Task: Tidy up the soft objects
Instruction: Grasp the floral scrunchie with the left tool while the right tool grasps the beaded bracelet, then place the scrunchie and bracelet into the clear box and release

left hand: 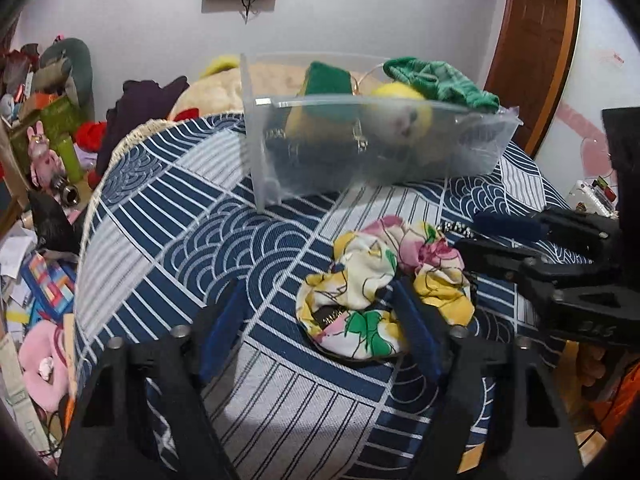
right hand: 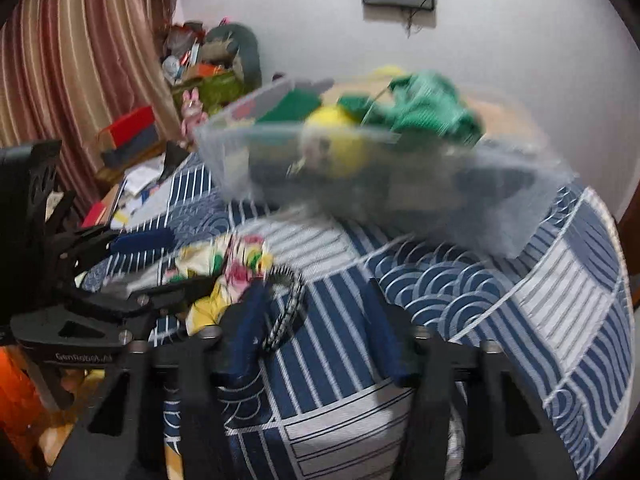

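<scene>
Though blurred, clear bin point(left hand: 276, 152) with sponge point(left hand: 328, 78), green cloth point(left hand: 440, 80), perhaps plush point(left hand: 404, 114)

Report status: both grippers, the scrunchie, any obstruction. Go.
Left gripper open, right gripper open, neither holding. Floral scrunchie on cloth, outside clear bin. Black-white band beside it.

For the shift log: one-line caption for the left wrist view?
Open left gripper beside floral scrunchie before clear bin.

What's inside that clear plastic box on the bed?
The clear box holds a green cloth, a yellow plush and a green-yellow sponge. Darker things below are blurred.
</scene>
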### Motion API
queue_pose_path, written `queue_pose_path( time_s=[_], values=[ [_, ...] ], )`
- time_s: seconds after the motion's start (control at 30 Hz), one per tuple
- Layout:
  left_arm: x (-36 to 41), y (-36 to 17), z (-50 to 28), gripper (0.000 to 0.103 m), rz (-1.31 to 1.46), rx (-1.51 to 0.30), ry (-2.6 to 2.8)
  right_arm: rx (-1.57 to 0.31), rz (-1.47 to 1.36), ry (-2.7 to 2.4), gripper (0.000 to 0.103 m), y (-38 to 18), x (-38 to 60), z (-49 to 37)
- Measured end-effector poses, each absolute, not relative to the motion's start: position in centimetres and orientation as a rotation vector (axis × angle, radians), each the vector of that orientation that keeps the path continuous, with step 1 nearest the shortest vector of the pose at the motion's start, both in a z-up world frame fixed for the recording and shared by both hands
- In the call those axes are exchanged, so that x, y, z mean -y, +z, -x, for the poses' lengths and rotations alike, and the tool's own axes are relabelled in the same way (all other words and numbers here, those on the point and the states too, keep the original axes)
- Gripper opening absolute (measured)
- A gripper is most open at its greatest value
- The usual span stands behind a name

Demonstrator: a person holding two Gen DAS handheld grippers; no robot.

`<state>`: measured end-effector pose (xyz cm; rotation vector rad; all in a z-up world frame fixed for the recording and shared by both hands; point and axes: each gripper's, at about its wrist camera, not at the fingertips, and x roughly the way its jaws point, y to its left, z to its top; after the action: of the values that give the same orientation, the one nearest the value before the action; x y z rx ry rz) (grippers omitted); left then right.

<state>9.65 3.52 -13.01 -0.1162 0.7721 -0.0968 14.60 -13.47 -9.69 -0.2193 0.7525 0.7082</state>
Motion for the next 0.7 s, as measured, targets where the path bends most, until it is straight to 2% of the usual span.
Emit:
queue_pose_path(
  time_s=[0.1,0.13,0.23,0.3,0.33,0.47,0.7],
  values=[
    [-3.3,-12.9,-9.4,0.053,0.117,-0.756,-0.122,-0.739,0.244,0.708,0.022,-10.1,13.1,-14.0],
    [-3.2,-12.9,-9.4,0.045,0.119,-0.755,-0.137,-0.736,0.247,0.716,0.011,-10.1,13.0,-13.9],
    [-2.7,-12.9,-9.2,0.029,0.096,-0.749,-0.145,-0.723,0.256,0.719,0.010,-9.9,13.0,-13.7],
    [-2.5,-12.9,-9.1,0.023,0.081,-0.746,-0.141,-0.705,0.258,0.707,0.009,-9.9,13.0,-13.4],
    [-2.4,-12.8,-9.0,0.017,0.078,-0.744,-0.140,-0.700,0.255,0.703,0.008,-9.7,13.1,-13.4],
    [-2.3,-12.3,-8.7,0.011,0.061,-0.729,-0.130,-0.675,0.226,0.675,0.008,-8.8,14.1,-13.5],
    [-2.4,-9.7,-8.3,0.010,0.076,-0.649,-0.142,-0.611,0.164,0.628,0.007,-6.5,16.3,-13.6]
  ],
)
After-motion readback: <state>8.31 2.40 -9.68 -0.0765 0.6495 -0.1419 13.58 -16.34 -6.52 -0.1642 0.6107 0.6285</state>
